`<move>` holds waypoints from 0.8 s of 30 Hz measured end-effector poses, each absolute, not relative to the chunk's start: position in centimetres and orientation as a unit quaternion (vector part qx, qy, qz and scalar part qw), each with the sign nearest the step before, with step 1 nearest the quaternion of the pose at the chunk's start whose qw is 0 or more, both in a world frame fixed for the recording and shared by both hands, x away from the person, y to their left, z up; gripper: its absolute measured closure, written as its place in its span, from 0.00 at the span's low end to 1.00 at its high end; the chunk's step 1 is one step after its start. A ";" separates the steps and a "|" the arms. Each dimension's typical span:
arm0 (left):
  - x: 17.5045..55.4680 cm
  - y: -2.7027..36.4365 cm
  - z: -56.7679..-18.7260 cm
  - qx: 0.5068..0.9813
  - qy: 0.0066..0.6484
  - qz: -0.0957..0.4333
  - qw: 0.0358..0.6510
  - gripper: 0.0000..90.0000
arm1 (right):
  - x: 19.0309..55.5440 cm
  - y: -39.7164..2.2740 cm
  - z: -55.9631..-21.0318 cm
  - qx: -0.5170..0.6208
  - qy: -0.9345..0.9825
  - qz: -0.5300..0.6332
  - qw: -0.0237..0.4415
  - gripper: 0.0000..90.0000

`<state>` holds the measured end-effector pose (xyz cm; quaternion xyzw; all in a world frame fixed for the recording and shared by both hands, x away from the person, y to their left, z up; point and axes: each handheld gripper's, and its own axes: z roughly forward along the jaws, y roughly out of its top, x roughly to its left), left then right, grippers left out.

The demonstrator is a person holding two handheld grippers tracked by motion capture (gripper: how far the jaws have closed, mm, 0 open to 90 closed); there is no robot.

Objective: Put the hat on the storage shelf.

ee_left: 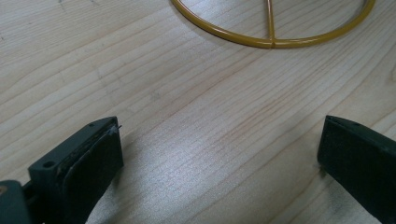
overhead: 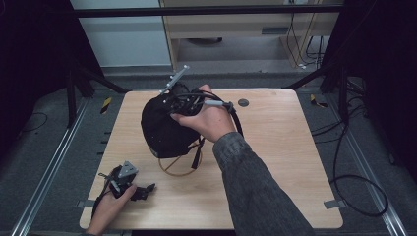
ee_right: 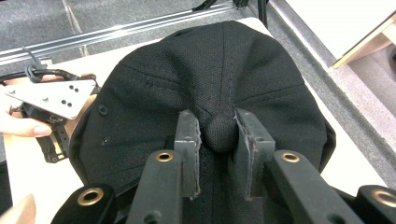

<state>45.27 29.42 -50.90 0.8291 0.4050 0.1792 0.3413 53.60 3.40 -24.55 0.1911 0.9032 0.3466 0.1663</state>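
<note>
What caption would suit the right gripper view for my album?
Right gripper pinching the top button of a black cap, with the left gripper resting on the table beyond.

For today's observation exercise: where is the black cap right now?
In the high view, the black cap sits mid-table on a yellow wire stand, its top button pinched by the right hand-held gripper.

My black cap (overhead: 164, 129) sits crown-up on the yellow wire stand (overhead: 179, 167), its top button (ee_right: 220, 133) pinched.
</note>
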 end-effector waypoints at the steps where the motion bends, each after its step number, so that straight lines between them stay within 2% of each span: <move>1: 45.3 29.4 -50.9 0.829 0.405 0.179 0.341 0.00 | 53.6 3.5 -24.6 0.191 0.903 0.346 0.166 0.81; 13: 45.3 29.4 -50.9 0.829 0.405 0.179 0.341 0.00 | 53.8 4.1 -23.6 0.192 0.901 0.348 0.174 0.81; 24: 45.2 29.4 -50.9 0.829 0.404 0.179 0.341 0.00 | 54.2 4.9 -24.3 0.192 0.906 0.333 0.176 0.80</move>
